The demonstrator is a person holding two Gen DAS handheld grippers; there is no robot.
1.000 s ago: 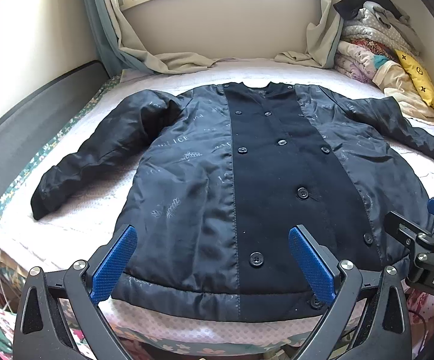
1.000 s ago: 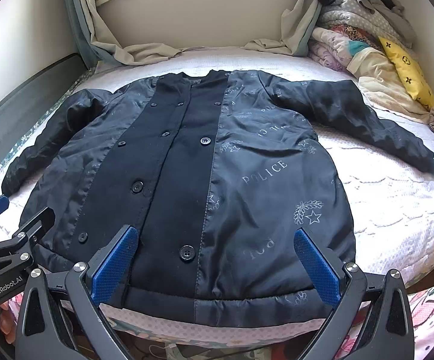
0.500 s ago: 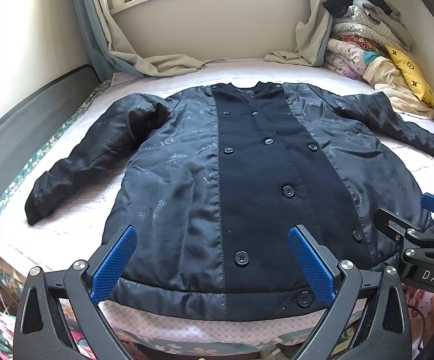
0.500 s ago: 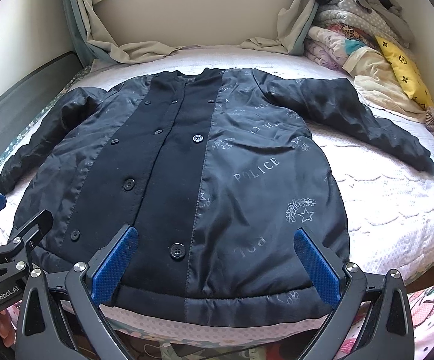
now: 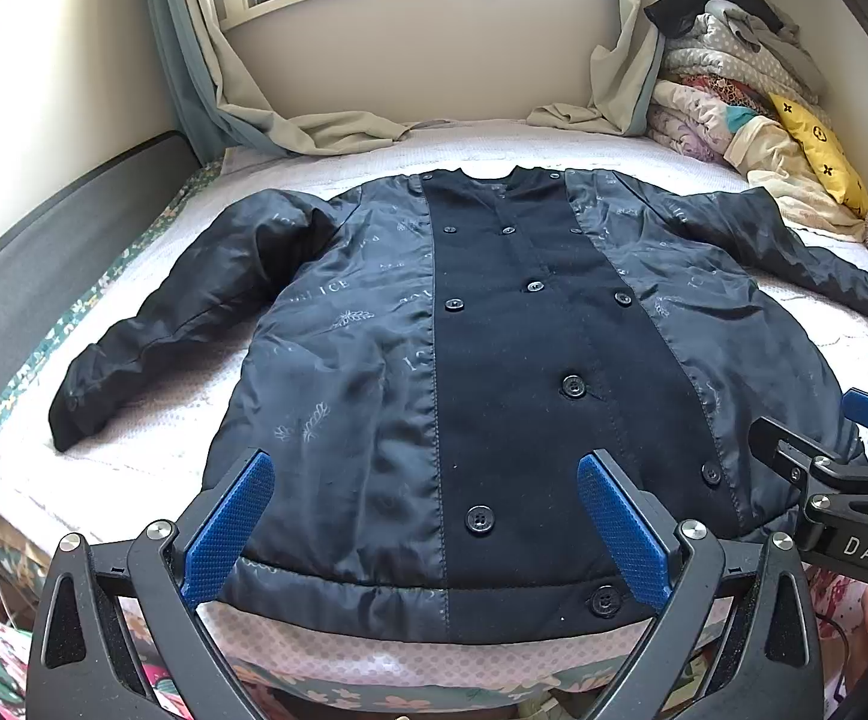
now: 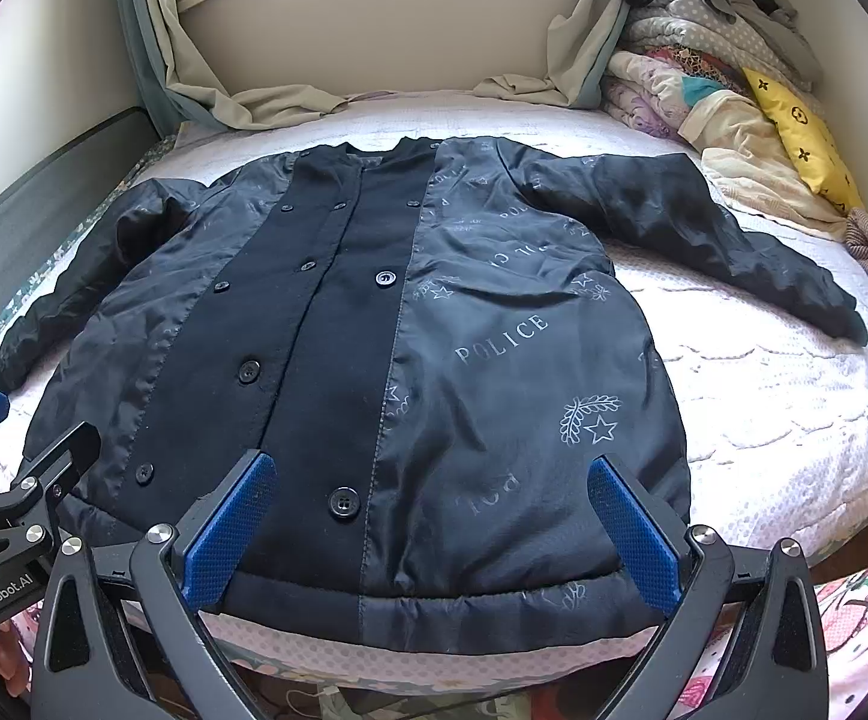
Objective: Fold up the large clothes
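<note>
A large dark navy jacket (image 5: 493, 360) with a black buttoned front panel lies flat, face up, on the bed, both sleeves spread out; it also shows in the right wrist view (image 6: 434, 360). Its hem lies at the near bed edge. My left gripper (image 5: 425, 516) is open and empty, hovering above the hem's left half. My right gripper (image 6: 428, 522) is open and empty above the hem's right half. Each gripper shows at the edge of the other's view: the right gripper (image 5: 841, 480) and the left gripper (image 6: 20, 480).
The bed (image 6: 763, 372) has a white quilted cover. A pile of folded clothes and bedding with a yellow pillow (image 5: 817, 150) sits at the far right. Curtains (image 5: 314, 126) drape onto the bed's far side under a window. A dark headboard (image 5: 44, 252) runs along the left.
Both grippers have drawn back and risen slightly, so the jacket sits a little farther and lower in both views. The jacket has not moved. Both grippers stay open.
</note>
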